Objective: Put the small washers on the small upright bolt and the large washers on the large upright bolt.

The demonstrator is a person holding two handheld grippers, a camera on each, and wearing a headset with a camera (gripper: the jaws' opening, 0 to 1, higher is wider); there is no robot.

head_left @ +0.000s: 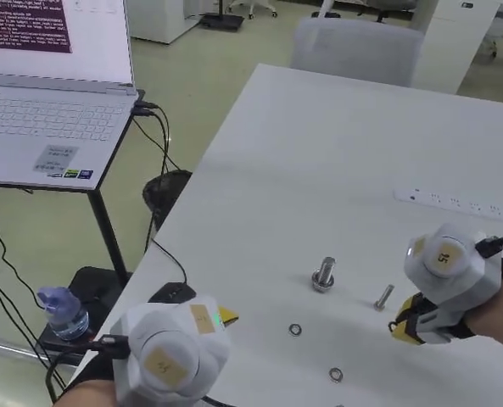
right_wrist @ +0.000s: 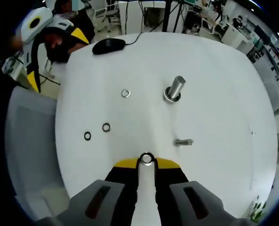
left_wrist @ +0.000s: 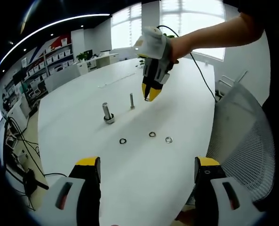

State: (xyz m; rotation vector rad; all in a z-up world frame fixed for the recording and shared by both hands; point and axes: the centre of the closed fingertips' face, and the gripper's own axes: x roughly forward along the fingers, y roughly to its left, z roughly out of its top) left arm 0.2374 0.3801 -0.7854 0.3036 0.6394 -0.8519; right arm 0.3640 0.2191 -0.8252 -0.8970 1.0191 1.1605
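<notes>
the right gripper (right_wrist: 147,162) has its yellow-tipped black jaws pressed together on a silver metal ring washer (right_wrist: 147,158), pinched right at the tips. just past those tips stands the small upright bolt (right_wrist: 183,141), a thin grey metal one. farther out is the large upright bolt (right_wrist: 174,89), thick and silver, head down on the white table (right_wrist: 214,70). in the left gripper view the right gripper points down at the table close beside the small bolt, held by a bare-armed hand.

the left gripper (left_wrist: 147,162) has its jaws spread wide with nothing between them, over the near edge of the table. ahead of it three loose metal ring washers (left_wrist: 152,134) lie flat on the tabletop in a rough row, apart from one another, between this gripper and the two bolts. neither bolt has a washer on its shaft that i can make out.

in the head view the left gripper sits at the bottom left and the right gripper at the right, with the bolts between them and nearer the right one. a black computer mouse (right_wrist: 108,45) lies by the table's edge near the left gripper. a white power strip (head_left: 459,203) lies farther back on the table. beside the table, an open white laptop (head_left: 47,110) rests on a black stand, a clear plastic water bottle (head_left: 63,312) below it, and a grey mesh chair (head_left: 357,47) stands at the far end.
</notes>
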